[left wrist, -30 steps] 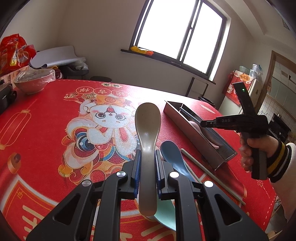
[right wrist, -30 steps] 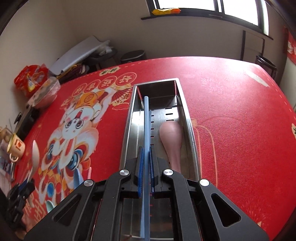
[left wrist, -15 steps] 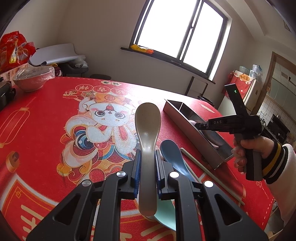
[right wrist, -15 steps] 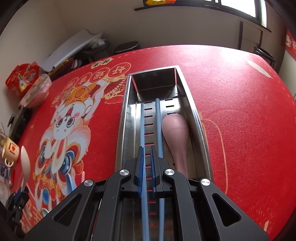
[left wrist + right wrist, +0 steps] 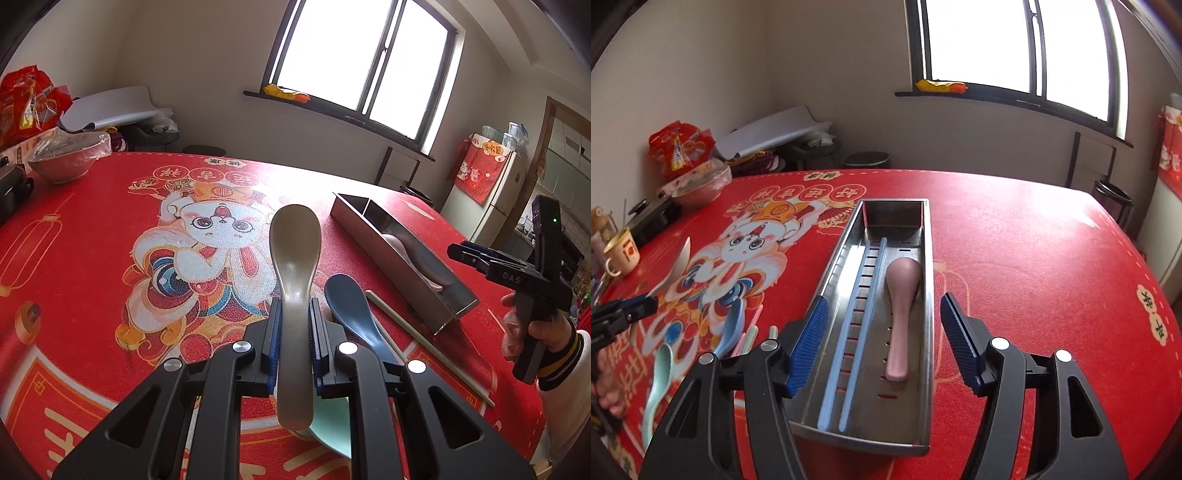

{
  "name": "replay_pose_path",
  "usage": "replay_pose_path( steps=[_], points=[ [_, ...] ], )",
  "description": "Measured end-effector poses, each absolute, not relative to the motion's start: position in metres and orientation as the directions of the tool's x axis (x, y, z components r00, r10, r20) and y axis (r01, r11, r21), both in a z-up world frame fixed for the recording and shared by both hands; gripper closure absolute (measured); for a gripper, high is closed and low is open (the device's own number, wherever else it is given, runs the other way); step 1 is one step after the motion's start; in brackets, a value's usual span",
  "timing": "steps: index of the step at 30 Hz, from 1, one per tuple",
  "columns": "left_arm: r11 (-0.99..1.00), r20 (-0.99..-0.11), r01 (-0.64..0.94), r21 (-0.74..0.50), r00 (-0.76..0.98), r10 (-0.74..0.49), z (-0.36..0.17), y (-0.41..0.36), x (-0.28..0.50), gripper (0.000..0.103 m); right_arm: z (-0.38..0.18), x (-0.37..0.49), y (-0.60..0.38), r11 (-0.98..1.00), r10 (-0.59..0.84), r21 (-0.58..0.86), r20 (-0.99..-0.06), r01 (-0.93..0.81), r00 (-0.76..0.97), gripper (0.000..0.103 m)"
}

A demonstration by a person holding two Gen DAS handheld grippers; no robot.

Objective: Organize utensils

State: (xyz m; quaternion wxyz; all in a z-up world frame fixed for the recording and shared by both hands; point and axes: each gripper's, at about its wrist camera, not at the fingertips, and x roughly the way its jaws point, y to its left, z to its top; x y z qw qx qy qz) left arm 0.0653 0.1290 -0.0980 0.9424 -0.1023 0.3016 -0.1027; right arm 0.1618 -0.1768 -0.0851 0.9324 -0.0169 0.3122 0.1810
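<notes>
My left gripper is shut on a beige spoon and holds it above the red table. A dark blue spoon, a mint spoon and a pale chopstick lie on the cloth beneath. The steel tray holds two light blue chopsticks and a pink spoon. My right gripper is open and empty above the tray's near end. It also shows in the left wrist view, right of the tray.
A covered bowl and a black device stand at the far left. A yellow mug sits at the left edge. Several pale chopsticks lie left of the tray beside the blue spoon.
My right gripper has opened and let go of the blue chopstick, which now lies in the tray beside the other. It has pulled back and up. The left gripper still holds the beige spoon.
</notes>
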Motion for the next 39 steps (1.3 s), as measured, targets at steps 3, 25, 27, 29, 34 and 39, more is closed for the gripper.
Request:
replay_pose_path(
  steps=[3,25,27,29,34,39],
  points=[
    [0.96,-0.558,0.115,-0.255,0.793,-0.243,-0.099,0.13,0.067,0.089,-0.085,0.158,-0.186,0.927,0.361,0.121,-0.552,-0.355,0.752,0.02],
    [0.96,-0.667,0.101,-0.26,0.7,-0.254,-0.049,0.028,0.148,0.089,-0.099,0.17,-0.235,0.949,0.3,0.268,-0.596,-0.167,0.745,0.016],
    [0.957,-0.692,0.117,-0.265,0.668,-0.273,-0.051,-0.002,0.177,0.089,-0.103,0.173,-0.24,0.949,0.294,0.278,-0.608,-0.15,0.738,0.016],
    [0.949,-0.719,0.113,-0.294,0.628,-0.298,-0.056,-0.024,0.206,0.089,-0.107,0.177,-0.243,0.951,0.284,0.28,-0.623,-0.131,0.728,0.016],
    [0.956,-0.779,0.044,-0.29,0.569,-0.263,-0.071,-0.054,0.262,0.089,-0.113,0.181,-0.252,0.95,0.273,0.298,-0.641,-0.096,0.717,0.015],
    [0.97,-0.82,0.008,-0.241,0.533,-0.208,-0.084,-0.064,0.293,0.089,-0.115,0.184,-0.254,0.946,0.282,0.31,-0.644,-0.094,0.712,0.015]
  ],
)
